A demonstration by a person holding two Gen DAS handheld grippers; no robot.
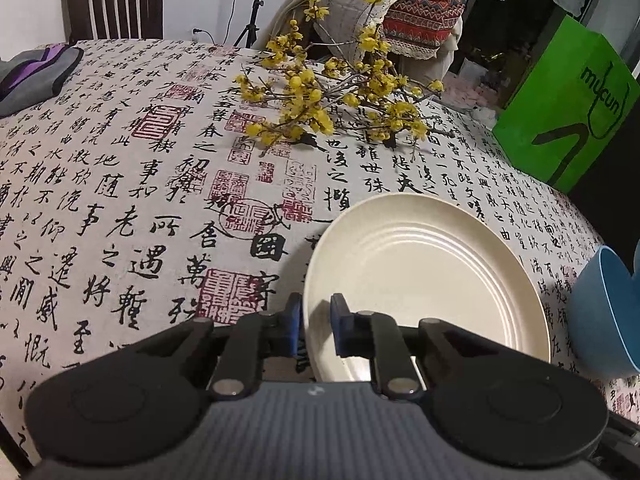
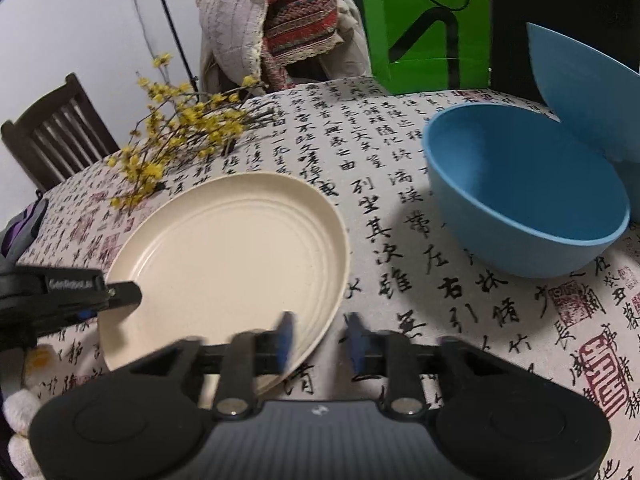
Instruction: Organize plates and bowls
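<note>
Two grippers work at one cream plate [image 1: 424,280] on a tabletop covered by a calligraphy-printed cloth [image 1: 120,200].

Left gripper [image 1: 316,330]: its blue-padded fingers [image 1: 290,330] are clamped on the plate's rim, one finger outside the rim, the other over the plate's inner face. In the right wrist view this gripper [image 2: 132,293] enters from the left edge of the picture and its dark tip overlaps the plate's near-left rim.

Right gripper [image 2: 320,344]: its jaws stand apart, released. One blurred blue finger [image 2: 285,340] lies over the plate's [image 2: 224,264] near-right rim; the other is beyond the rim, over the cloth. No pad presses on the plate in this view.

Plate: empty, with concentric ridges on its inner face. In the right wrist view the near rim casts a shadow on the cloth; whether the plate is fully lifted cannot be told.

Blue bowl [image 2: 524,196]: upright and empty, on the cloth to the right of the plate and apart from it. A second blue item [image 2: 592,88], tilted, stands against the bowl's far-right rim; its type cannot be told.

Yellow-flowered branches [image 1: 332,92] lie on the cloth towards the far edge of the tabletop, beyond the plate. A green bag [image 1: 568,108] stands past the far-right edge. A dark wooden chair [image 2: 56,136] stands at the far-left side.
</note>
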